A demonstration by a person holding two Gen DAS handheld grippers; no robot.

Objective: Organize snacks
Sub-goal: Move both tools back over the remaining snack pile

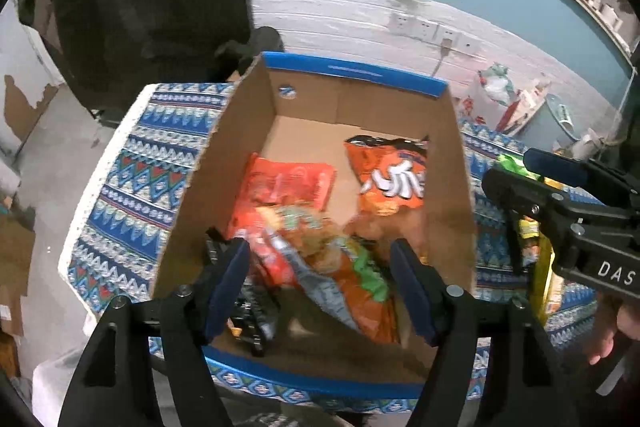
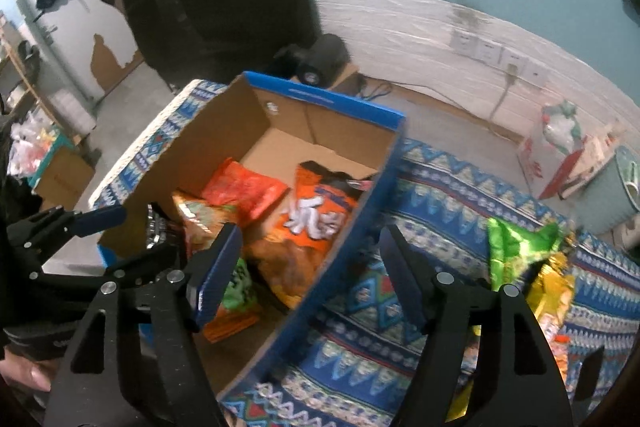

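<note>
While both wrist views are blurring slightly, little writing is reading clearly: the orange snack bag [image 1: 390,175] is showing large white Chinese characters, and the right gripper's [image 1: 556,173] black body is bearing the white letters "DAS". A blue-edged cardboard box [image 1: 352,69] is sitting on a table covered by a blue patterned cloth [image 1: 136,171]. Inside it four packets are lying: that orange bag toward the far right, a red packet [image 1: 286,183] just left of it, an orange-and-green bag [image 1: 344,267] overlapping the red one nearer the camera, and a dark packet [image 1: 256,315] at the near left, partly hidden. The left gripper [image 1: 320,287] is hanging over the box with jaws standing wide, nothing pressed between the pads, the orange-and-green bag lying beneath the gap. The right gripper [image 2: 310,275] is likewise standing open and empty, straddling the box's right wall. Outside, on the cloth to the right, a green bag [image 2: 516,247] and a gold-yellow packet [image 2: 554,291] are lying together.
</note>
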